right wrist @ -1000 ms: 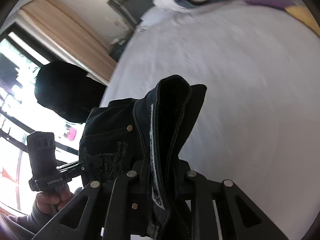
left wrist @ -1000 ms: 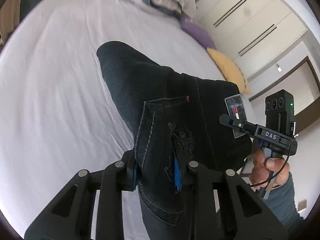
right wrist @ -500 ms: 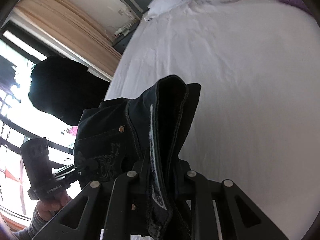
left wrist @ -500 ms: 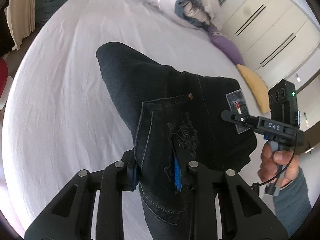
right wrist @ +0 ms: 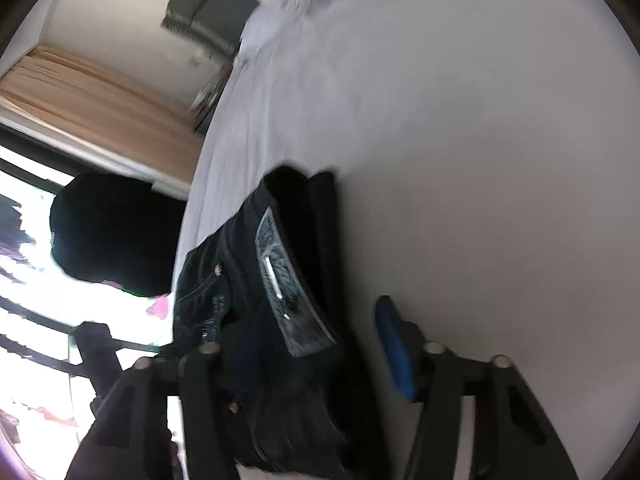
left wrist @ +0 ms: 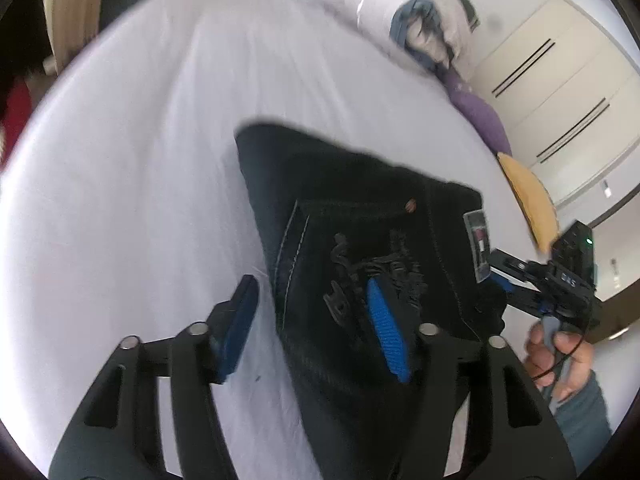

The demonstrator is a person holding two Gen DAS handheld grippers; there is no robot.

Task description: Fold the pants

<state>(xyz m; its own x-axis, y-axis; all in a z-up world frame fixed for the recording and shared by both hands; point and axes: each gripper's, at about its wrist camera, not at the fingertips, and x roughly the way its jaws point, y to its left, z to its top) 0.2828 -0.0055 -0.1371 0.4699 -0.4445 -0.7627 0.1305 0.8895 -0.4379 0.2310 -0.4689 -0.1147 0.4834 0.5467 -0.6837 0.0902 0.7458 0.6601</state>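
Now both grippers stand with their jaws spread and nothing pinched between them. Left gripper (left wrist: pixel 312 320): one blue pad sits on the bare sheet at about 9 o'clock of the pants (left wrist: pixel 360 216), the other lies over the dark denim near the embroidered back pocket (left wrist: pixel 372 264). Whether that pad presses the cloth or only hovers over it, I cannot tell; motion blur.

Right gripper (right wrist: pixel 304 344): wide apart too. Its blue pad at 3 o'clock is off the cloth, over the sheet; the opposite finger is hidden behind the fabric. The waistband label (right wrist: pixel 288 288) lies between the two fingers.

Pants: folded into a compact dark bundle lying on the white bed (left wrist: pixel 140 160), waistband end toward the person, folded edge pointing toward the rolled duvet (left wrist: pixel 404 20) at 12 o'clock. Long axis runs roughly 6 to 12 in the left view.

Key relation: bundle sits directly ahead of both grippers, left one at the pocket side, right one at the label side; neither is clearly nearer.

Judgement: release at the end of a fold. Next move likely a withdrawal, or a re-grip at the near end for one more fold along the same axis. Risk: a finger snagging denim and pulling the stack askew.
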